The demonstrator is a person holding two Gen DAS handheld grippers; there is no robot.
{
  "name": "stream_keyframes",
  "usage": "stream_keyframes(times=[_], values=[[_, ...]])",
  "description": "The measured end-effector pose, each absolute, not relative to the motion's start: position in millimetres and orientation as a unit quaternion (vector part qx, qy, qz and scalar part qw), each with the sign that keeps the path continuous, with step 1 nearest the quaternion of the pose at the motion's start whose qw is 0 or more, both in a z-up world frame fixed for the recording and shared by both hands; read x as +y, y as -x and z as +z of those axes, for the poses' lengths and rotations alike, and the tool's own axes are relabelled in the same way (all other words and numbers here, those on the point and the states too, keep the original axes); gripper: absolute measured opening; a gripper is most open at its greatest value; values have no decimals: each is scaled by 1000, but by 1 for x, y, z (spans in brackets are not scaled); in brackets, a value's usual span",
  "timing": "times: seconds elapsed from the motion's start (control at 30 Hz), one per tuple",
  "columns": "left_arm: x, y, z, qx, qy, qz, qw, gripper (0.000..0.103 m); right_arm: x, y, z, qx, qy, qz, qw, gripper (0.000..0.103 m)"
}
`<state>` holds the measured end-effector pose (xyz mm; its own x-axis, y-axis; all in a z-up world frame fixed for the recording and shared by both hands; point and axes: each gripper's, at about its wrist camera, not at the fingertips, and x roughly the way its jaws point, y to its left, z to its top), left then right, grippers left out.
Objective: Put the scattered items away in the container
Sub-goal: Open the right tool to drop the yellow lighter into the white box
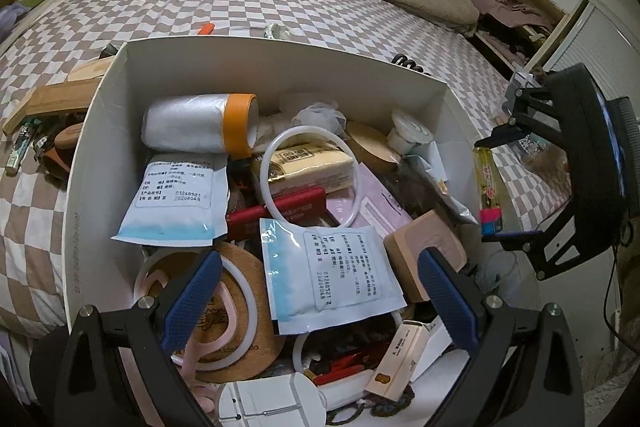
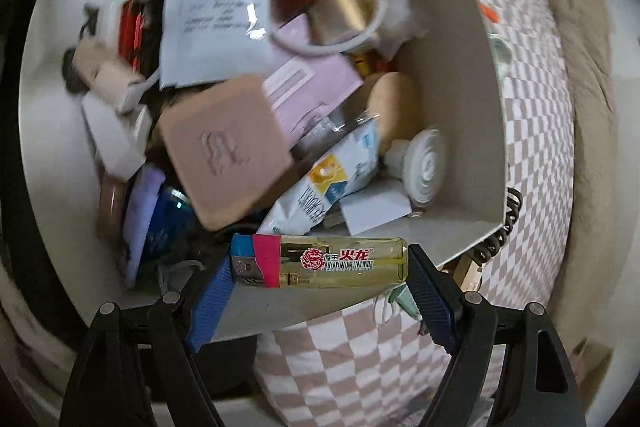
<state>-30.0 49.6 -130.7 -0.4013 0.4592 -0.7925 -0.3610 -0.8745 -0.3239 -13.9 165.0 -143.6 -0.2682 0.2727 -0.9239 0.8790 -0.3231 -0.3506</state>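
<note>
The see-through yellow plastic lighter with a pink and blue top (image 2: 324, 261) is pinched by its two ends in the right hand-held gripper (image 2: 320, 283). It hangs over the near edge of the white cardboard box (image 2: 452, 99), and the box sits on the checked bed (image 2: 532, 155).

The lighter is held only by its tips, so it could slip or spin out. If it drops now, it may hit the box edge and bounce onto the bed.

The left hand-held gripper (image 1: 320, 291) is open and holds nothing. It hangs over the box too, so the two could bump.

The box is very full. A pink square block (image 2: 224, 151) sits high in the pile. A little room shows by the box wall, next to the white round cap (image 2: 424, 167).
</note>
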Motion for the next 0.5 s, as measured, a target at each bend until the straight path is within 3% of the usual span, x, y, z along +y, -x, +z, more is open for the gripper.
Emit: stream_keyframes(times=[0.13,0.2,0.5], values=[[47,30,-129,-54,488,837,242,99,165,11,-141,534,-549,-592,252,85],[47,29,-129,-53,487,837,242,99,163,11,-138,531,-550,-592,255,95],[46,25,-125,-52,482,841,239,99,161,9,-125,503,-547,-613,267,96]])
